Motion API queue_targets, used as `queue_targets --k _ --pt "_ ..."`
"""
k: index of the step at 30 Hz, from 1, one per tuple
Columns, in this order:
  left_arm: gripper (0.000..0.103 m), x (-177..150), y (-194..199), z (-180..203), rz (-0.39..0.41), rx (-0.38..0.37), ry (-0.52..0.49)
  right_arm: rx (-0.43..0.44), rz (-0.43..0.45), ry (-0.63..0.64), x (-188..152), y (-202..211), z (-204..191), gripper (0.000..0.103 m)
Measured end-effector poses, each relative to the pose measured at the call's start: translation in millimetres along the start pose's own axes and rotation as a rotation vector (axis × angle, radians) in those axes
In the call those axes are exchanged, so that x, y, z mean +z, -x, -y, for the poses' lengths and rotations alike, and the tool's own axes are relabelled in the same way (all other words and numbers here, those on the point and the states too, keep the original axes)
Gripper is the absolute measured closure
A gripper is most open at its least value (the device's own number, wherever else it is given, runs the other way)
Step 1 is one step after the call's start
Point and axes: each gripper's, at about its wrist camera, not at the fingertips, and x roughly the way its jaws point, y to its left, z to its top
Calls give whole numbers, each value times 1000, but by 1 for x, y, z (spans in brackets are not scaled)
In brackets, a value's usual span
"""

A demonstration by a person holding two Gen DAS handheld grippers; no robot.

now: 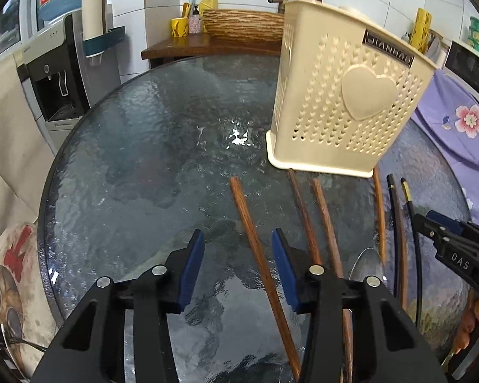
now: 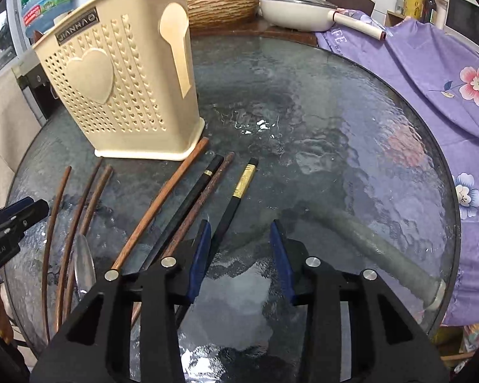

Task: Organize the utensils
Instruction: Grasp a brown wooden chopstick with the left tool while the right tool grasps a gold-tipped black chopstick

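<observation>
A cream plastic utensil holder stands upright on a round table of rippled, dark glass with a thin dark rim. Its walls are pierced with rows of small heart-shaped holes around one large raised heart, and a dark nameplate near its top edge reads "JIANHAO"; from the right wrist view a flat spoon-shaped relief shows on its narrow side. In front of the holder's base lie loose chopsticks: several slim reddish-brown wooden chopsticks, smooth and slightly bowed by the lens, and two black chopsticks, one with a narrow gold ring and one with a broad gold band near its square end. A shiny metal spoon lies among the wooden ones, mostly hidden, so its full shape is hard to make out. The left gripper, black with blue pads, hangs low over the glass with its jaws apart, and a wooden chopstick runs between them, not visibly pinched. The right gripper likewise stands parted, nothing clamped; the banded black chopstick passes just beside its left pad, apparently outside the gap. White letters "DAS" show on the right gripper's body in the left wrist view. Purple cloth printed with pink flowers drapes over the table's far right side, and a white pan with a glass lid sits on the wooden counter behind.
</observation>
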Motion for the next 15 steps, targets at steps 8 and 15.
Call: queue_targets --k 8,15 --pt "66 0 -12 0 -24 6 12 -39 -17 12 8 -10 -9 78" --pt "72 10 -22 2 -22 21 7 -50 -17 6 23 -20 -8 83"
